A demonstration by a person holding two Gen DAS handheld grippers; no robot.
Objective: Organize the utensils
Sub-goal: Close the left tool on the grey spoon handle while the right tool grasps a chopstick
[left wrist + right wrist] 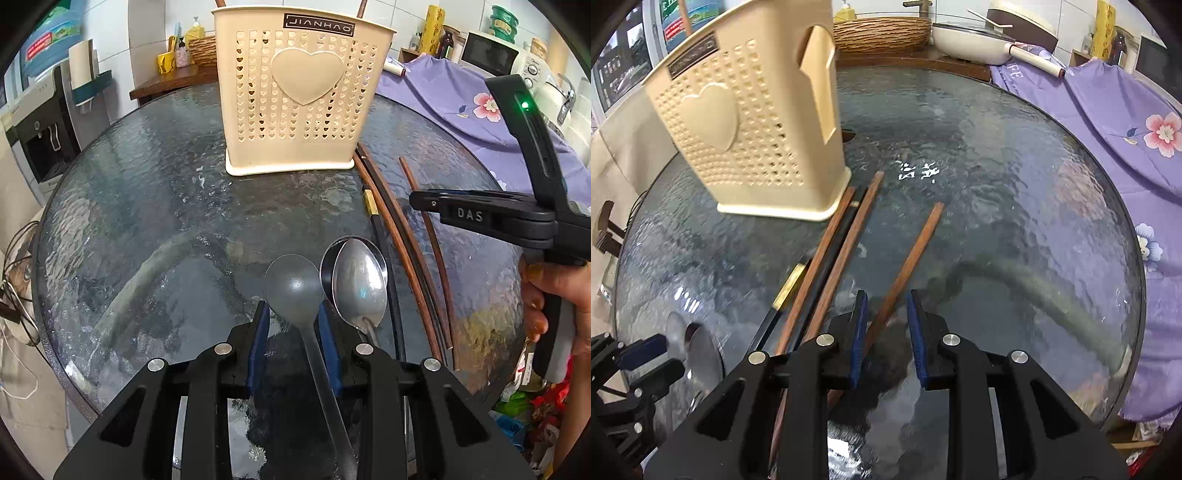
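Note:
A cream perforated utensil holder (299,99) (746,122) stands on the round glass table (147,184). My left gripper (291,314) is open, and the neck of a matte grey spoon (293,284) lies between its blue pads without being pressed. Two shiny steel spoons (360,280) lie stacked just to its right. Several brown and black chopsticks (831,258) lie from the holder's corner toward me. A single brown chopstick (912,254) runs between the pads of my open right gripper (886,299), close to the left pad. In the left wrist view, a hand holds the right gripper (424,201) over the chopsticks.
A purple flowered cloth (1108,129) covers the surface right of the table. A white pan (971,40) and a wicker basket (882,31) stand behind it. A water dispenser (40,122) is at the left and a microwave (487,51) at the back right.

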